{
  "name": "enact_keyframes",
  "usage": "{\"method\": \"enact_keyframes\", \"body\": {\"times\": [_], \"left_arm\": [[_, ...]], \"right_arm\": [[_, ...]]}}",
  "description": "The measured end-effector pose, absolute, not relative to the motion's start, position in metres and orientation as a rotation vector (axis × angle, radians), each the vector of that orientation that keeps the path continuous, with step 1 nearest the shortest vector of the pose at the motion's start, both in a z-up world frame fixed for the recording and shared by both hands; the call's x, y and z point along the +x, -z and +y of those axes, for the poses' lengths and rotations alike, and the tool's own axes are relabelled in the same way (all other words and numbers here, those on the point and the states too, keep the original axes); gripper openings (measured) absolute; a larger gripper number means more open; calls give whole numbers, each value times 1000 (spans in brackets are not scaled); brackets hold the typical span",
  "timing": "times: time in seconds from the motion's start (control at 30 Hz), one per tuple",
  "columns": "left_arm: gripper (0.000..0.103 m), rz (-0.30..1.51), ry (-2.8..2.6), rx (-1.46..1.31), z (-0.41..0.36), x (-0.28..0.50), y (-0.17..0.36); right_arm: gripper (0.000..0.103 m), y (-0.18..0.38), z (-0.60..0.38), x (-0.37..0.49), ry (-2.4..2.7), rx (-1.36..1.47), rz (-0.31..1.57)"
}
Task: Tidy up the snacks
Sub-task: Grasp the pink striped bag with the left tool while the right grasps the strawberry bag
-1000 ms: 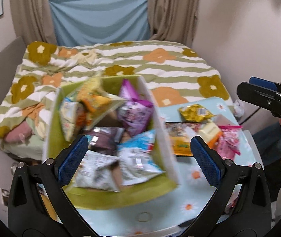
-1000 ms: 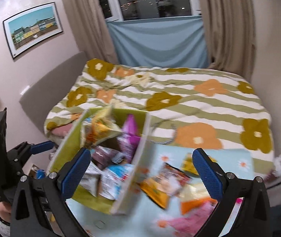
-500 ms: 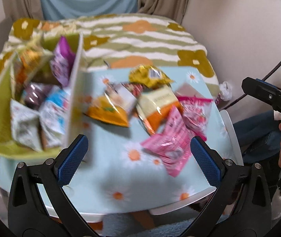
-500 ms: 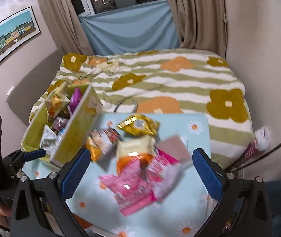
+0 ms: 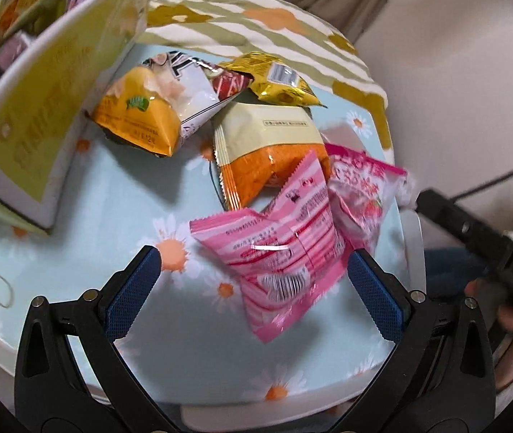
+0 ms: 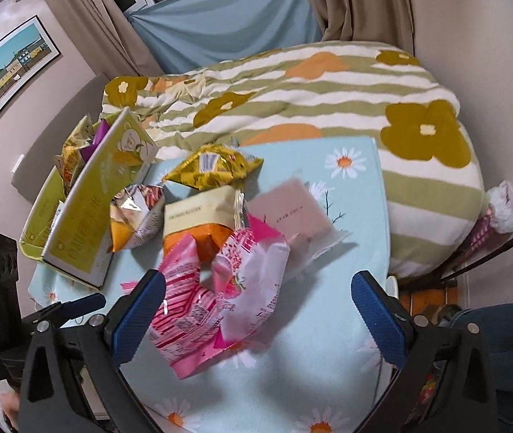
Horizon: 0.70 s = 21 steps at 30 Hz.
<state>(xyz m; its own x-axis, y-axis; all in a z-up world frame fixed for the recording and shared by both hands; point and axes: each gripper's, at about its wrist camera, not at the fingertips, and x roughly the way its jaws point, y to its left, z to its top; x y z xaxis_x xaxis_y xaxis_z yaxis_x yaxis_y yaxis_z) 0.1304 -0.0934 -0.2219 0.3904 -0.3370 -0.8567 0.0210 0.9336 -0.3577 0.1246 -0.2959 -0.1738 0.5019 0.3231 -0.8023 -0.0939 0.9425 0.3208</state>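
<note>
Loose snack packets lie on a small table with a pale blue daisy cloth [image 5: 119,195]. A pink striped packet [image 5: 285,249] lies nearest, between the open fingers of my left gripper [image 5: 252,288]. Beside it is a second pink strawberry packet [image 5: 364,187]; behind them are a cream-and-orange packet [image 5: 267,144], an orange packet [image 5: 141,115] and a gold packet [image 5: 274,79]. A green-lined box [image 5: 40,86] holding several snacks stands at the left. My right gripper [image 6: 258,306] is open and empty above the pink packets [image 6: 220,299].
A bed with a striped flower blanket [image 6: 328,86] lies right behind the table. A mauve flat packet [image 6: 292,213] lies at the table's right. The table's white rim [image 5: 411,245] and the wall are at the right. The left gripper also shows in the right wrist view [image 6: 76,305].
Both grippers have swung from the box to the loose packets and come down close over the pink ones. Both stay open and empty.
</note>
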Motion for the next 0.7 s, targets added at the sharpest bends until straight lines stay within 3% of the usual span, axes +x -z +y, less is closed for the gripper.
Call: {"method": "enact_keyframes", "body": {"times": [0.3,0.47,0.53,0.67,0.7], "left_arm": [[103,1172,258,-385,-111,139,252],[93,1180,273,-436,-112,137,263],[82,1181,284,-442,-113,137,264],[74,1175,294,-402,-116,136,262],[69,1171,305,-397,-116,135,261]], "right_arm": [[98,206,-298,132,-265,317,1062],[94,213,-296,135,-279,305,1078],[94,214,-295,135,-286,305,1081],[93,217,-292,136,-295,311,1085],[92,217,-291,136,-298,313,1086]]}}
